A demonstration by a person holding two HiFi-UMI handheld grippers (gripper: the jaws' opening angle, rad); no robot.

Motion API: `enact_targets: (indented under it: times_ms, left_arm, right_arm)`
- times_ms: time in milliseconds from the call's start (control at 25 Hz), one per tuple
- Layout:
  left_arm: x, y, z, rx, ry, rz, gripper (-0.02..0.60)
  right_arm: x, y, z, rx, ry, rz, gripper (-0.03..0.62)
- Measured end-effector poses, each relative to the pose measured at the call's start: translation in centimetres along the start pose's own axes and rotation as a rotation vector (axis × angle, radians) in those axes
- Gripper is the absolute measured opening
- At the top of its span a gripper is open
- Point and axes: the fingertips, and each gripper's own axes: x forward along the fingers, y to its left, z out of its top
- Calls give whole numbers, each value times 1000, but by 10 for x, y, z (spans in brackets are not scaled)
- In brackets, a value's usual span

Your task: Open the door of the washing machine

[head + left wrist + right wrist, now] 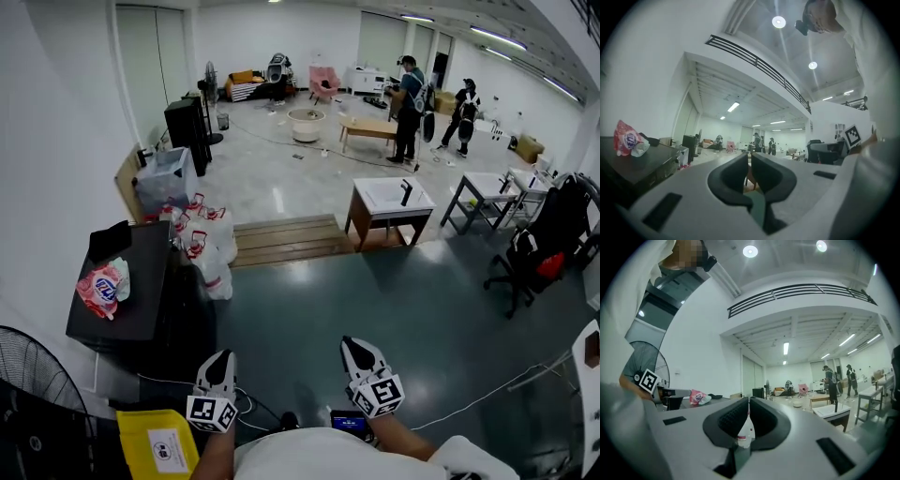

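Looking across broad teal floor filling centre; seeing no washing machine in any view, so judging its door out of reach for now. Noting black cabinet at 9 o'clock, wooden platform at 12, sink stand at 1. Carrying left gripper at 7 and right gripper at 5, low by body, pointing level, with jaws closed on nothing. Probably needing to find machine first, spreading jaws only once facing door handle.
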Motion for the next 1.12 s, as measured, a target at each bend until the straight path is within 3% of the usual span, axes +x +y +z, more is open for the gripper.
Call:
enact_targets:
  times_ms: [320,680,880,1120]
  left_arm:
    - [56,57,-7,-26,2,10,28]
    - [118,84,-34,-64,40,22,28]
    - [163,93,-35,-31,33,61,28]
    - [235,99,-39,-70,30,133,28]
  right_arm:
    - [75,-13,-4,15,-2,-2,35]
    - [123,-60,-32,29,54,-9,35]
    - [163,-99,-44,32,48,17,35]
    - [233,-172,-37,23,30,97,34]
